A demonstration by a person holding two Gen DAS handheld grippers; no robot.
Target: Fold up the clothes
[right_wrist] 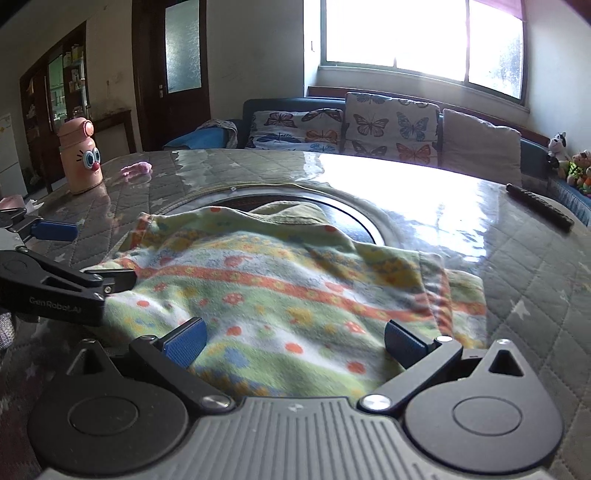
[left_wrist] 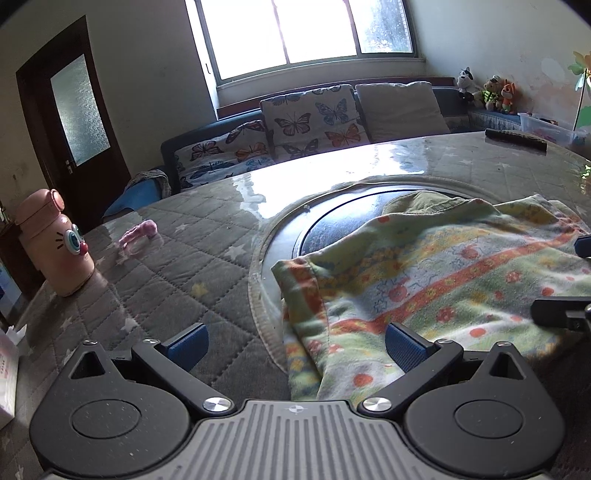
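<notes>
Patterned garment (right_wrist: 280, 291): lying rumpled, folding barely begun. Left gripper (left_wrist: 295, 347) and right gripper (right_wrist: 291, 341): hovering spread wide, gripping nothing.

Daylight pours through the window (left_wrist: 310, 33) behind my sofa, blown out white, and throws hard glare across the glossy tabletop (right_wrist: 424, 184). My room's walls sit dim, straight lines bow at the fisheye edges, and the corners vignette to black.
</notes>
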